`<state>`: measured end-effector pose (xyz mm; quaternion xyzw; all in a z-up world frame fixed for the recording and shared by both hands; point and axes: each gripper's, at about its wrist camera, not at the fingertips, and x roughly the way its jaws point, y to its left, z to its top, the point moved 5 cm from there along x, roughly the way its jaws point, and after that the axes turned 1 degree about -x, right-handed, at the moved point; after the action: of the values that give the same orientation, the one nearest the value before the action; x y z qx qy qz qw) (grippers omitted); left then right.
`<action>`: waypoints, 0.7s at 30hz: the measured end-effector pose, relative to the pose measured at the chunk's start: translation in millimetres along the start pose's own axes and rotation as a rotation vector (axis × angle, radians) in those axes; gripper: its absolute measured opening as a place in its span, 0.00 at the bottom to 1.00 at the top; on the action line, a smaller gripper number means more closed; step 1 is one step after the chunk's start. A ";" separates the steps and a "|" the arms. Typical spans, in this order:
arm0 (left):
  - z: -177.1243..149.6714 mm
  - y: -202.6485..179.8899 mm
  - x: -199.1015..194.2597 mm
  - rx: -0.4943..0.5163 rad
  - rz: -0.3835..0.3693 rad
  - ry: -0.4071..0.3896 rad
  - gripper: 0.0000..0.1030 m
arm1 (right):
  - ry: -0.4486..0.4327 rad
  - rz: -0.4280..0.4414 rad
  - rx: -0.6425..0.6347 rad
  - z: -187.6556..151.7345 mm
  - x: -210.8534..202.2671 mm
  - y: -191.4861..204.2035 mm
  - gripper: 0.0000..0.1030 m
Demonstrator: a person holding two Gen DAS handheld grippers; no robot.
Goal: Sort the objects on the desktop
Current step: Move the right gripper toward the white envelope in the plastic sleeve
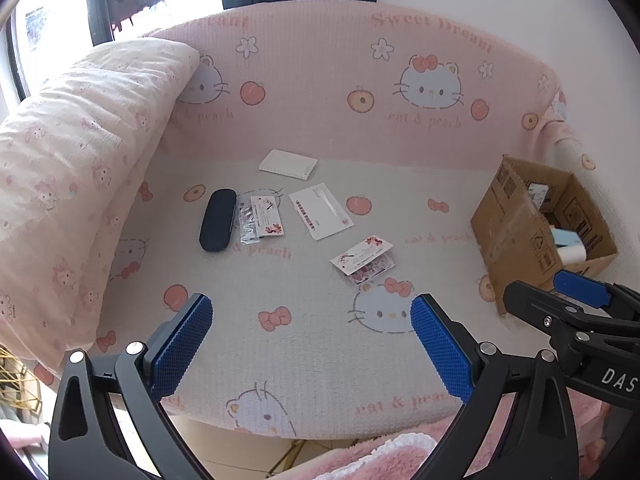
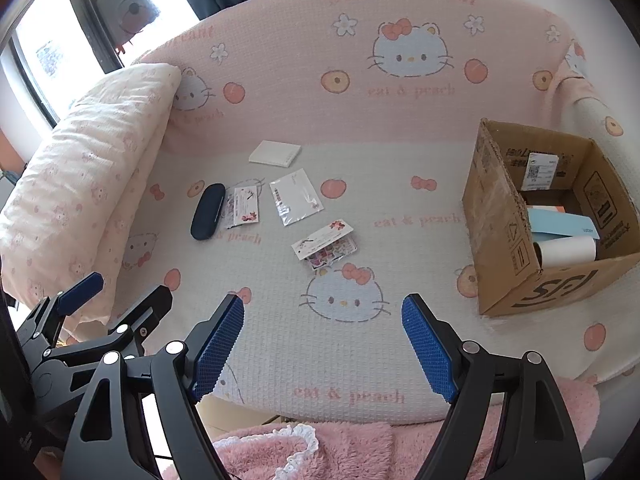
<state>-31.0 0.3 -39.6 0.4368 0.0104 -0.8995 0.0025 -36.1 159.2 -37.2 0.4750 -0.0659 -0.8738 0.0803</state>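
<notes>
left gripper [image 1: 312,344] | right gripper [image 2: 323,342] | black frames, blue ribbed pads, silver screws

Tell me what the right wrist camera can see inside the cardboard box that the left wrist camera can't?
Only the right wrist view looks down into the cardboard box, showing the white roll and blue packet whole. Only the left wrist view shows gold wire at its left edge. Both share the dark glasses case, the white pad and both open grippers, left gripper and right gripper.

The sofa cover [image 2: 400,120] is soft waffle-textured cloth, the box [image 2: 504,240] is matt brown cardboard, the glasses case [image 2: 207,211] looks smooth dark plastic, and the sticker packets [image 2: 326,245] have glossy film.
</notes>
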 end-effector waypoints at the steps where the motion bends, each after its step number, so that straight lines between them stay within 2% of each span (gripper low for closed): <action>1: -0.2 0.0 0.3 0.004 0.000 0.001 0.98 | 0.000 -0.001 0.001 -0.4 1.3 -1.1 0.78; 11: -2.0 -0.7 4.1 0.039 0.001 0.015 0.94 | 0.003 -0.007 0.013 -3.9 14.4 -12.4 0.78; 21: -3.0 -13.2 26.6 0.049 -0.002 0.036 0.94 | 0.034 -0.006 0.037 -6.4 36.3 -26.5 0.78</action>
<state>-45.3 13.6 -62.1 0.4526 -0.0110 -0.8916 -0.0091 -52.3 177.5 -75.6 0.4913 -0.0793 -0.8646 0.0699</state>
